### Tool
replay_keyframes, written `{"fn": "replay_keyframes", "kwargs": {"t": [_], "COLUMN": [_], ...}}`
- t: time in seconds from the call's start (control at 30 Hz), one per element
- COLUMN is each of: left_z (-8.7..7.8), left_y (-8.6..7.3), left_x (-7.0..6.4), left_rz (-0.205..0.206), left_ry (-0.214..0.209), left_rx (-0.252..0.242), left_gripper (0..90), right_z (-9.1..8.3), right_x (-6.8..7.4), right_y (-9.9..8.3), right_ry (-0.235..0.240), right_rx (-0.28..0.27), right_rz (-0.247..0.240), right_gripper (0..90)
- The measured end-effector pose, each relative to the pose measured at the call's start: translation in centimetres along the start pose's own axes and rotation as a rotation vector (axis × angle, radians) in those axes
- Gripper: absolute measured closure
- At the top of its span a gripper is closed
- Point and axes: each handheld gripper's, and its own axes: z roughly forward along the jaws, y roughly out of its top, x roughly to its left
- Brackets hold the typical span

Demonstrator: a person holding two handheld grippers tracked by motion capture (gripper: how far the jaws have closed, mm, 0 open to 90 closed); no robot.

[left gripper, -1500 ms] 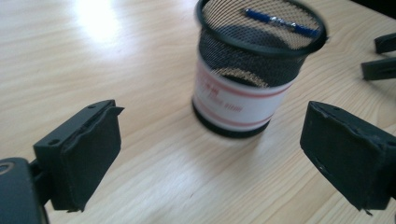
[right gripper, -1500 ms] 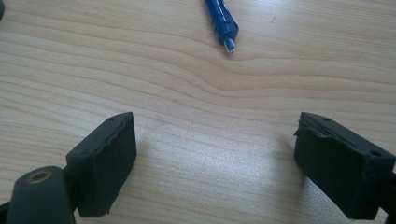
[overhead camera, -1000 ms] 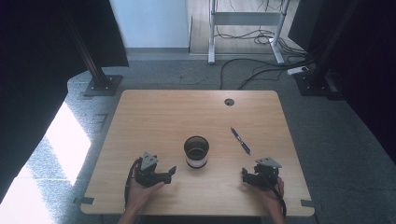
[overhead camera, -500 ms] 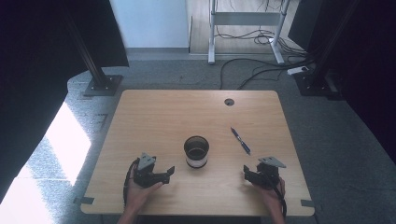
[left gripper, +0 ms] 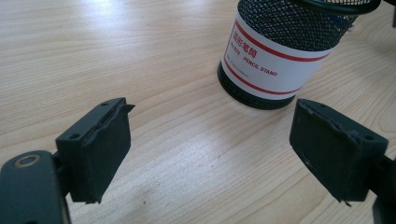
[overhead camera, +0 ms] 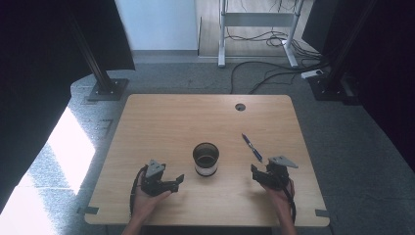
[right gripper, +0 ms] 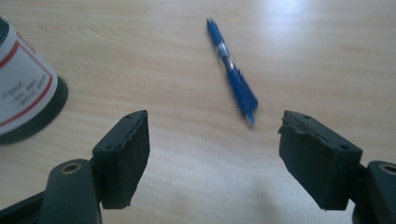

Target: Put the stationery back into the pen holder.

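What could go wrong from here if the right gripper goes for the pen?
1. The blue pen lies flat on the table and is thin; the open right gripper could scrape the wood or roll it away instead of pinching it.
2. The mesh pencil stand stands free, close to the pen's path; a bump while dropping the pen in could tip it.
3. The open left gripper sits apart from the stand, so nothing steadies it.

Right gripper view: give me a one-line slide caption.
Open right hand-held gripper faces a blue pen lying on the wooden table, pencil stand at the left edge.
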Motion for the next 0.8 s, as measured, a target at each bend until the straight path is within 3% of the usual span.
{"fn": "replay_keyframes", "kwargs": {"t": [0.13, 0.33, 0.53, 0.8], "left_z": [-0.1, -0.5, -0.5, -0.3], "left_y": [-0.1, -0.2, -0.3, -0.7], "left_x": [0.2, 0.7, 0.3, -0.4], "left_rz": [0.008, -0.022, -0.019, 0.004], "left_ry": [0.008, 0.006, 0.011, 0.003], "left_rx": [0.009, 0.002, 0.006, 0.026], "left_gripper": [13.5, 14.1, 14.1, 14.2], "right_z": [0.6, 1.4, 2.5, 4.1], "right_x": [0.2, 0.5, 0.2, -0.3], "right_y": [1.4, 3.1, 4.6, 5.7], "right_ry": [-0.004, 0.015, 0.011, 0.017], "right_rx": [0.000, 0.016, 0.013, 0.010], "right_rz": [-0.013, -0.031, -0.053, -0.032], "right_gripper": [23.7, 24.2, 27.6, 31.7]}}
